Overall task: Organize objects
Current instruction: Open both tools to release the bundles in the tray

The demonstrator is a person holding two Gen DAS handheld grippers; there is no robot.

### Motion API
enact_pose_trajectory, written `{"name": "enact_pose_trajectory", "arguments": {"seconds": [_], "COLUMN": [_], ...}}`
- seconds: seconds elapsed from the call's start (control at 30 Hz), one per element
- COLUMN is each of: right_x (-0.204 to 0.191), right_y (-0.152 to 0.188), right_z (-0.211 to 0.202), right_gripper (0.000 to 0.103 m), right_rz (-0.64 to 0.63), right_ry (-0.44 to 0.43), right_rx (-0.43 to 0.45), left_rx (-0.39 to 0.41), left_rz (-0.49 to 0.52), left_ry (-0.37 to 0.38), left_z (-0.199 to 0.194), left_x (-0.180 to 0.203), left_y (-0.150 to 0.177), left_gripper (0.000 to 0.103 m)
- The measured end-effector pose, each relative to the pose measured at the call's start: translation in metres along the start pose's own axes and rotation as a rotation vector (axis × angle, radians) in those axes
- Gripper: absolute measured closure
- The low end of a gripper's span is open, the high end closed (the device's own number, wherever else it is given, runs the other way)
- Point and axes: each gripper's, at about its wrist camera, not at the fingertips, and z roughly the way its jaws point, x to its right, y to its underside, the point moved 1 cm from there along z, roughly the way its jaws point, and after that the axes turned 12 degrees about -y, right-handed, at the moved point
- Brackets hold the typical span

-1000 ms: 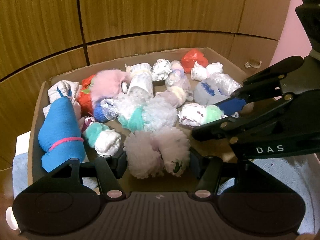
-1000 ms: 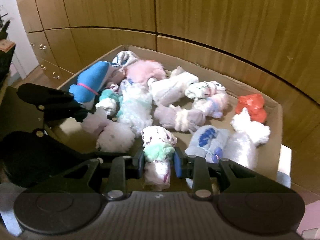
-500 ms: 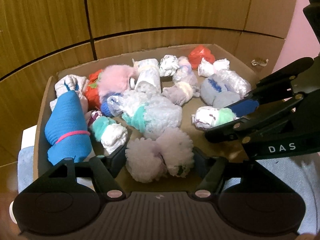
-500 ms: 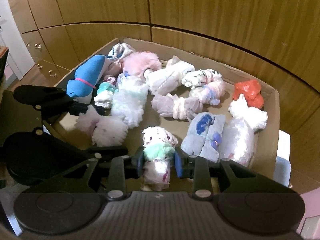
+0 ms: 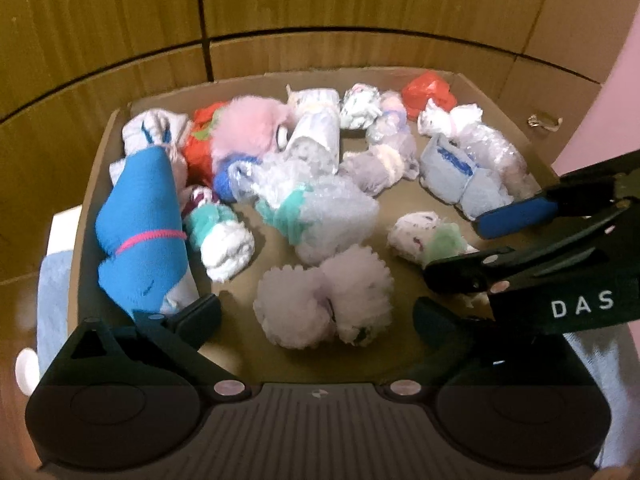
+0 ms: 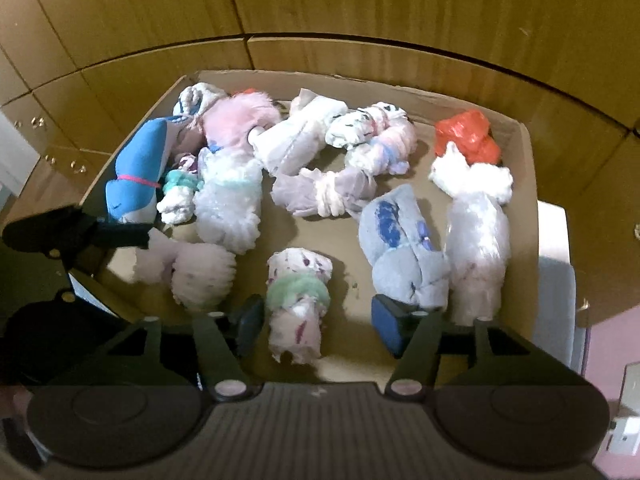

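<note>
- cardboard box [image 6: 524, 168] on floor by wooden panels; holds all rolled bundles
- left gripper [image 5: 316, 316]: jaws opening, spread wide; fluffy white bundle [image 5: 324, 300] lies between, untouched, near front wall
- right gripper [image 6: 316, 324]: jaws opening; green-banded bundle [image 6: 298, 300] between, pads clear
- step, judged: both releases in hand; next needs withdrawal without snagging

Cardboard box [image 6: 524, 184] of rolled socks [image 6: 298, 300]

Home storage corner, wooden cupboard doors [image 6: 360, 4], cardboard box [image 6: 524, 168] of sock bundles [image 6: 298, 300]
</note>
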Motion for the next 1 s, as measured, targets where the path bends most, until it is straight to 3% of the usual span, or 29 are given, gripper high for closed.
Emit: {"name": "enact_pose_trajectory", "arguments": {"seconds": [0.13, 0.23, 0.37, 0.77, 1.0], "right_x": [-0.001, -0.002, -0.007, -0.018, -0.023], "right_y": [0.004, 0.007, 0.013, 0.029, 0.038], "right_z": [-0.006, -0.013, -0.023, -0.058, -0.067], "right_gripper": [0.042, 0.026, 0.024, 0.019, 0.018], "right_rz": [0.049, 0.072, 0.105, 0.143, 0.117], "right_ry": [0.030, 0.058, 0.079, 0.111, 0.135], "right_rx": [0.013, 0.040, 0.063, 0.202, 0.264], "left_rx": [-0.013, -0.032, -0.022, 0.151, 0.262], "left_rz": [-0.032, -0.074, -0.093, -0.110, -0.106], "left_ry": [-0.016, -0.003, -0.025, -0.185, -0.230], "left_z": [-0.003, -0.006, -0.017, -0.067, -0.094], "left_x": [-0.001, -0.003, 0.000, 0.008, 0.007], "left_y": [0.001, 0.001, 0.004, 0.017, 0.026], "left_gripper": [0.000, 0.000, 0.000, 0.000, 0.000]}}
